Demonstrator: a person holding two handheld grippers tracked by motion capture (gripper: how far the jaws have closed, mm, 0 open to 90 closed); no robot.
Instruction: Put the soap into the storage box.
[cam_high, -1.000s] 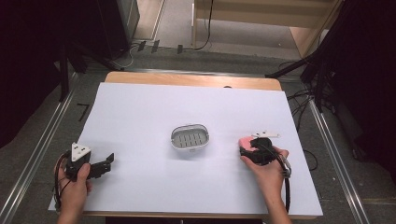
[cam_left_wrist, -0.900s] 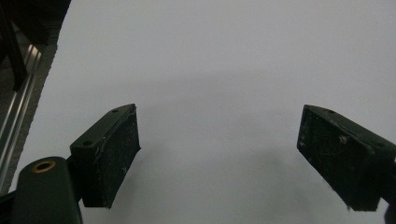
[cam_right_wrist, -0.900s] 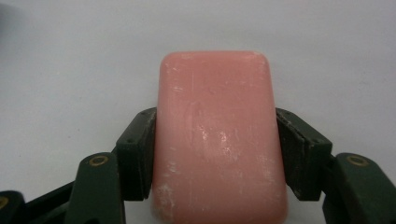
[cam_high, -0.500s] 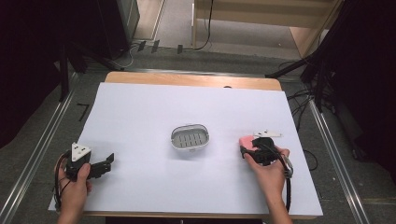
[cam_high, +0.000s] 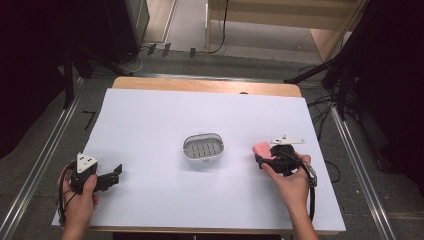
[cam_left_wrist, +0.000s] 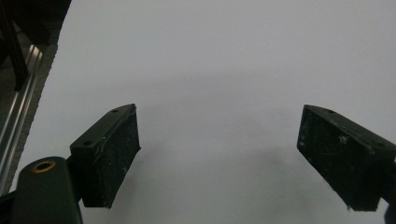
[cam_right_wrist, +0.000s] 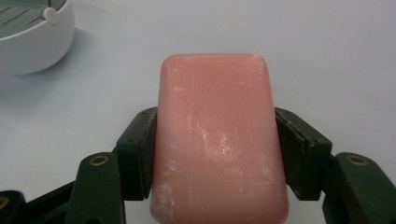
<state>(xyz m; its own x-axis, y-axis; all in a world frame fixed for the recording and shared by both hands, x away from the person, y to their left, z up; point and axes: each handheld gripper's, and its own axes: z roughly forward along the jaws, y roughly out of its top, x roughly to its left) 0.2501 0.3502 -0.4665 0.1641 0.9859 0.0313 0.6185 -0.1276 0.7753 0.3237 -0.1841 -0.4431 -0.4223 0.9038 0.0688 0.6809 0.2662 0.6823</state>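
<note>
**Pink soap clamped on the right, nothing on the left**

Fingers (cam_right_wrist: 135, 154) on the right gripper (cam_high: 264, 156) are pressed against both long sides of a pink soap bar (cam_right_wrist: 217, 135), so that one's got a solid grip, standing about as wide as the bar itself. Close up, the soap looks a bit scuffed, with whitish marks across its top face, and it sticks out forward past the fingertips. From the high view the pink soap bar (cam_high: 262, 149) sits low over the white sheet on the desk (cam_high: 150, 120), toward the right side, with the person's right hand (cam_high: 290, 182) wrapped around the gripper body behind it.

Just to the soap's left, near the middle of the sheet, is a white soap dish (cam_high: 203, 146) with a slotted grey insert. Dish and soap are near each other but not touching; in the right gripper view the dish (cam_right_wrist: 32, 37) peeks in at the top left corner.

Over on the left, the left gripper (cam_high: 116, 173) is held by the left hand (cam_high: 80, 197) near the front left corner of the sheet. Its fingers (cam_left_wrist: 109, 154) are spread wide apart with only bare white sheet between them.
</note>
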